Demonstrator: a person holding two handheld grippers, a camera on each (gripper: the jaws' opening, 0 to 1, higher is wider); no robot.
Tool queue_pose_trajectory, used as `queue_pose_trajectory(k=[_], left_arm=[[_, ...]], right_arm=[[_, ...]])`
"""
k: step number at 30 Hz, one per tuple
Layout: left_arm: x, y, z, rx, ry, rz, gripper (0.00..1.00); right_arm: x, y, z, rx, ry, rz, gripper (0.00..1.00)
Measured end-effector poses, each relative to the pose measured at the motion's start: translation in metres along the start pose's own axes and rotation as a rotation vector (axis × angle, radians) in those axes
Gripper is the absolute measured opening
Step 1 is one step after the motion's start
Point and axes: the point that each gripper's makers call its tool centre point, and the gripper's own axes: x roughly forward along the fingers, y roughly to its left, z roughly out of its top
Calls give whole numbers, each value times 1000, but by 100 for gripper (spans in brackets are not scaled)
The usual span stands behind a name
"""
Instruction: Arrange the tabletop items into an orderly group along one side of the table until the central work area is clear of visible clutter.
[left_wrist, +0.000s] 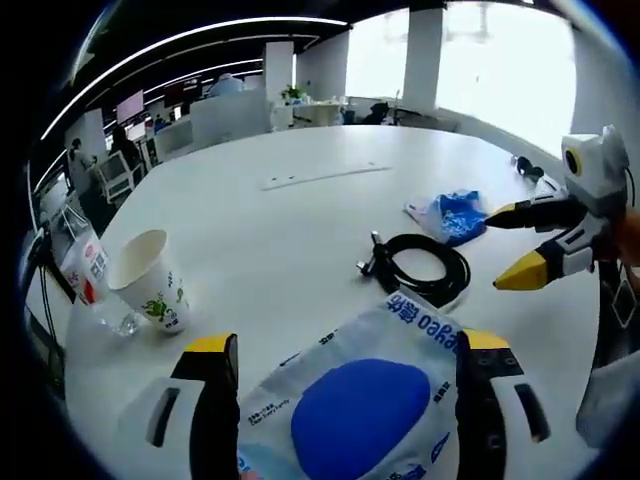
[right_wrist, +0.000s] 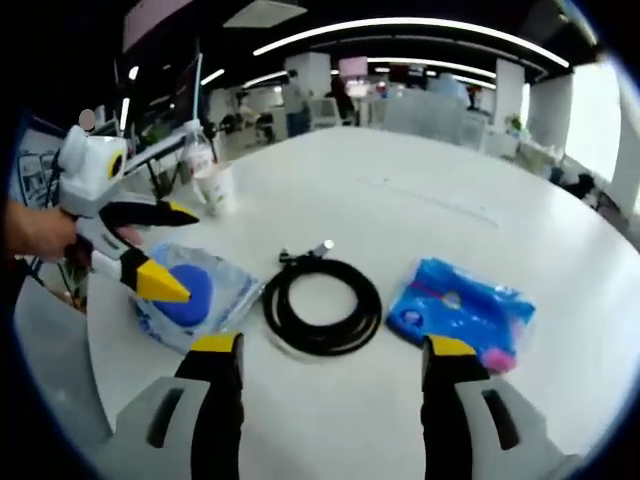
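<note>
Clutter on the round white tabletop (right_wrist: 420, 200) is made up of a clear plastic pouch with a blue round pad inside (left_wrist: 360, 400), a coiled black cable (right_wrist: 322, 305), a crumpled blue printed plastic bag (right_wrist: 462, 310) and a white paper cup with green print (left_wrist: 150, 280), beside which a clear bottle with a red-and-white label (left_wrist: 88, 270) is seen at the tabletop's edge. The pouch is judged light, soft and slippery; it would best be pinched at a flat sealed edge, not over the bulging pad. The left gripper (left_wrist: 350, 350) is held with its fingers wide, one on each side of the pouch, which lies between them without being clamped. The cable is judged limp yet springy, so several loops should be taken together to keep the coil from unwinding. The blue bag, lying well apart from the cup, is thin and would crumple anywhere. The cup is light and easily crushed or tipped; its rim would suit a gentle hold. The right gripper (right_wrist: 325, 355) hovers with fingers wide above bare tabletop, just short of the cable, holding nothing.
</note>
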Motion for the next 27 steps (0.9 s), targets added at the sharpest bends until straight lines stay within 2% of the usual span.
queue_pose_trajectory(k=[8, 21, 27], left_arm=[[6, -3, 1, 6, 5, -9, 87], [18, -11, 9, -6, 2, -43, 72], [24, -16, 12, -3, 7, -62, 65]], right_arm=[[2, 0, -1, 4, -4, 4, 63], [9, -2, -1, 57, 12, 17, 35], [13, -5, 2, 89, 7, 16, 30]])
